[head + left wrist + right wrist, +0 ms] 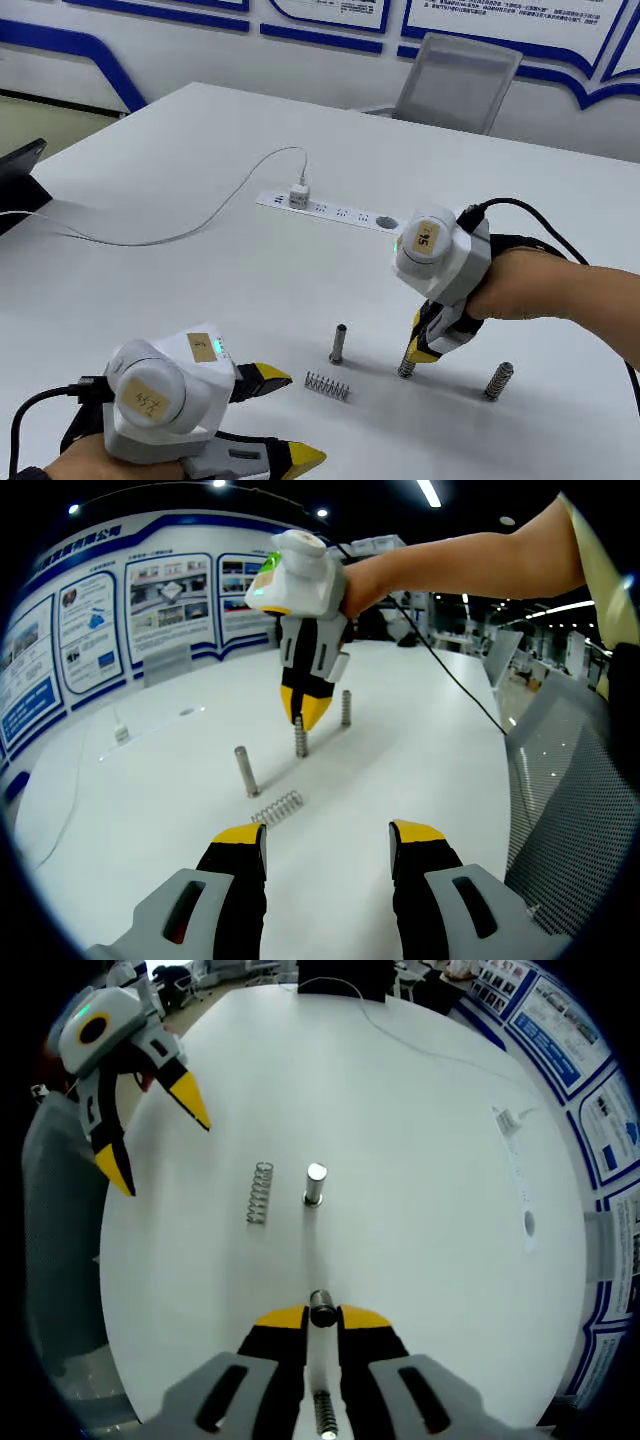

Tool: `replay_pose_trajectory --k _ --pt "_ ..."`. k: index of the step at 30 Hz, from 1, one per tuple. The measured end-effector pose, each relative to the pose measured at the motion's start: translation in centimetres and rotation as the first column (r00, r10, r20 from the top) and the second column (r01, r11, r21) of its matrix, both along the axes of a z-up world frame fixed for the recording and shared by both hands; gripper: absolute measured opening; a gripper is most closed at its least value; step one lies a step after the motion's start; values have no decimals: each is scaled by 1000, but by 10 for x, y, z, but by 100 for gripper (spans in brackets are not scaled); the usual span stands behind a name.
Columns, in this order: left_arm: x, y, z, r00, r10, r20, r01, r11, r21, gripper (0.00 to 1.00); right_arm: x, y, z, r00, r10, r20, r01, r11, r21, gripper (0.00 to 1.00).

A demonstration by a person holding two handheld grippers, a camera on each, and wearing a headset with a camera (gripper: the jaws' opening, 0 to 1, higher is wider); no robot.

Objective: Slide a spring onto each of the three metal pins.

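A big office room with a show wall

A long white table (200,150) has a grey mesh desk chair (455,80) at its far side. Blue and white sign boards (90,620) with words and pictures hang on the wall. A white power strip (330,212) with a plug (299,194) lies on the table. Long lights (430,492) shine on the ceiling.
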State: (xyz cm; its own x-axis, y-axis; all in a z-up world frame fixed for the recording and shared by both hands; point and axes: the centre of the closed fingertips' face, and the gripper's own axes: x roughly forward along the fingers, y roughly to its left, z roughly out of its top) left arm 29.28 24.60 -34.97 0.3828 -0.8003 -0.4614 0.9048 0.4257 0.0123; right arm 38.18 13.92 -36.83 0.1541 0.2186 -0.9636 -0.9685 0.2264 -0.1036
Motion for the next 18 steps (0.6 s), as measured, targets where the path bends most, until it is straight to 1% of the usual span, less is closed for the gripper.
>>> replay_pose_trajectory --k 4,9,18 --pt "0 -1 1 1000 -1 2 1 1000 -1 51 0 0 1 1000 -5 6 5 1000 10 16" --pt "-1 -2 1 1000 -3 3 3 1000 0 51 -2 1 7 1000 -5 22 5 1000 18 18" --pt "-1 -3 3 1000 -8 7 8 1000 2 51 -1 9 22 997 -2 75 -1 999 44 20"
